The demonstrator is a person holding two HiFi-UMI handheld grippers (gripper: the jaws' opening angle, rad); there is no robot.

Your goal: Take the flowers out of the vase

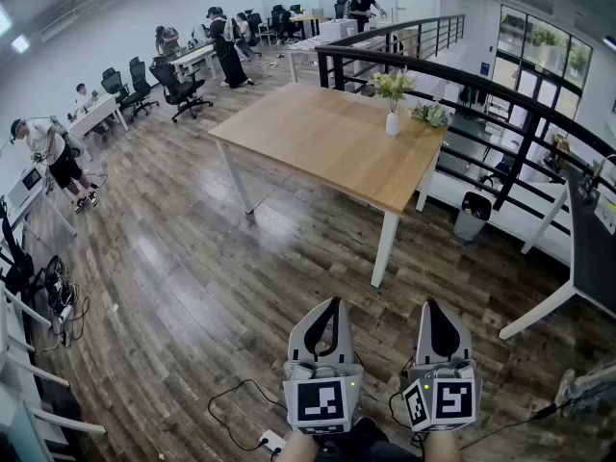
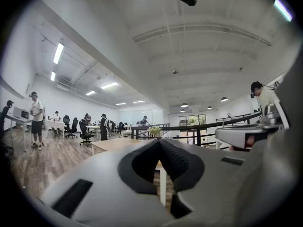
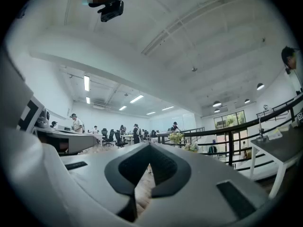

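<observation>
A white vase (image 1: 392, 122) with pale flowers (image 1: 394, 85) stands near the far right corner of the wooden table (image 1: 318, 133). A second small bunch of flowers (image 1: 430, 114) lies on the table just right of the vase. Both grippers are at the bottom of the head view, well short of the table and pointing level toward it. My left gripper (image 1: 333, 302) is shut and holds nothing. My right gripper (image 1: 431, 304) is shut too, with nothing between its jaws. In the left gripper view the flowers (image 2: 155, 130) are small and far beyond the jaw tips (image 2: 158, 141). The right gripper view shows them (image 3: 176, 137) beyond its tips (image 3: 149, 145).
A black railing (image 1: 452, 70) runs behind and right of the table, with a grey bin (image 1: 472, 217) near it. A dark-topped white table (image 1: 577, 258) stands at right. Cables (image 1: 231, 397) lie on the wooden floor by my feet. People, desks and office chairs (image 1: 178, 89) fill the far left.
</observation>
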